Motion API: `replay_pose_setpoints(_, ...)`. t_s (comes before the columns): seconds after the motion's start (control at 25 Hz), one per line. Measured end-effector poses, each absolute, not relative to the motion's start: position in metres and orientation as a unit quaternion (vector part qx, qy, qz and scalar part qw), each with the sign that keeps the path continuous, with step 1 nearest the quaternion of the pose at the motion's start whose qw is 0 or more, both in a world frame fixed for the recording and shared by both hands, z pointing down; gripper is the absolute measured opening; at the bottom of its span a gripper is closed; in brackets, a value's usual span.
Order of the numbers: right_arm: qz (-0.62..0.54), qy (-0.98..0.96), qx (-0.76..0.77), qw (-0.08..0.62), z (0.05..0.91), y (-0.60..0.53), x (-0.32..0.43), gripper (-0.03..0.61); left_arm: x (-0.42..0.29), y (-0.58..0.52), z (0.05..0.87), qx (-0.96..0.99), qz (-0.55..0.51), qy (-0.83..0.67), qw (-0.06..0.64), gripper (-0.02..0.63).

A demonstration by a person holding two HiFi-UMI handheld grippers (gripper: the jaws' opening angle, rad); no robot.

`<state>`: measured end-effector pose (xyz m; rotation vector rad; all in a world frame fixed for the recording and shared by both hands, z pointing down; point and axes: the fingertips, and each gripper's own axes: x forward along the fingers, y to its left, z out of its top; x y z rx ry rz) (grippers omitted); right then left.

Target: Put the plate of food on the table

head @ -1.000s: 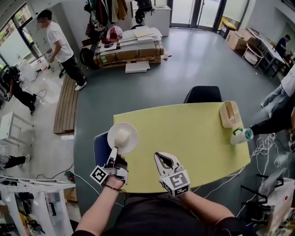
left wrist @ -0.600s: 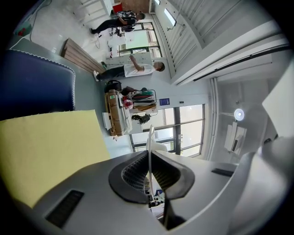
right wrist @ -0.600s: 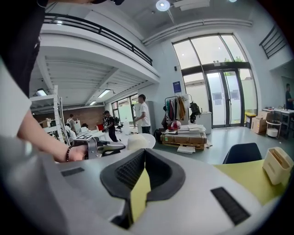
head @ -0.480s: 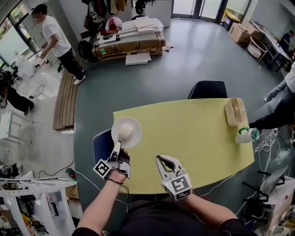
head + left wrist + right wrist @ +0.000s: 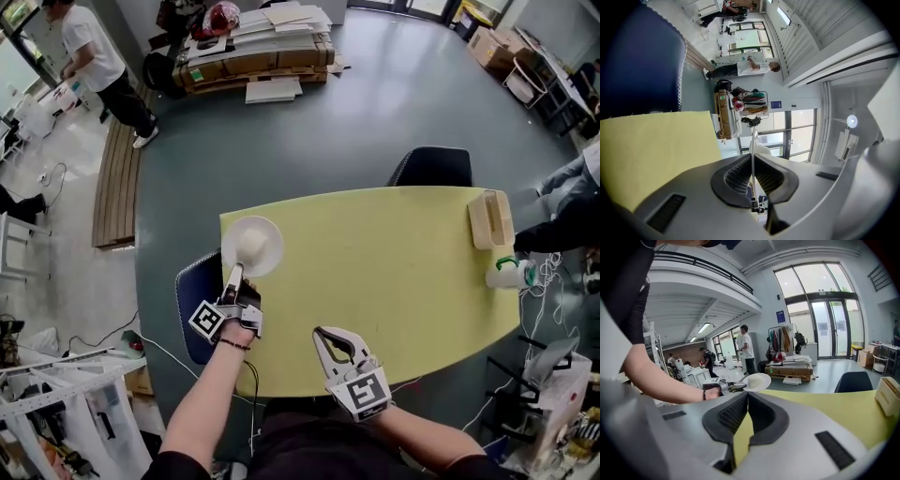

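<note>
The round white plate carries a pale, rounded piece of food in its middle. It is held level by its near rim between the closed jaws of the left gripper. It hangs above the near-left corner of the yellow oval table, not resting on it.

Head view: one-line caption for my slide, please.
Left gripper holds the plate of food by its rim over a corner of the yellow table; right gripper shut, empty.
</note>
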<state>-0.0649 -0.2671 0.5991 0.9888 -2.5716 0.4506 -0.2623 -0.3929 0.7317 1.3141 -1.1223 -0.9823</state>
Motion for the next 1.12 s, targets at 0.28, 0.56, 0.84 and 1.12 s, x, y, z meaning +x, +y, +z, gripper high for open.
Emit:
replay_pose_setpoints(0.28, 0.18, -0.896, 0.356, 0.192, 0.629, -0.278, -0.063, 0.012, -0.263, -0.423, 0.796, 0.54, -0.404, -0.483, 0.558, 0.02)
replay_pose_setpoints(0.56, 0.2, -0.889, 0.357, 0.207, 0.65, -0.285, -0.066, 0.012, -0.266, -0.444, 0.845, 0.52, -0.389, -0.5, 0.573, 0.02)
replay_pose_setpoints(0.84, 0.215, -0.883, 0.359, 0.211, 0.668, -0.289, -0.062, 0.012, -0.259, -0.457, 0.857, 0.51, -0.377, -0.513, 0.578, 0.02)
replay_pose_setpoints(1.12, 0.224, -0.881, 0.357, 0.216, 0.677, -0.29, -0.059, 0.012, -0.253, -0.456, 0.874, 0.492, -0.359, -0.53, 0.59, 0.02)
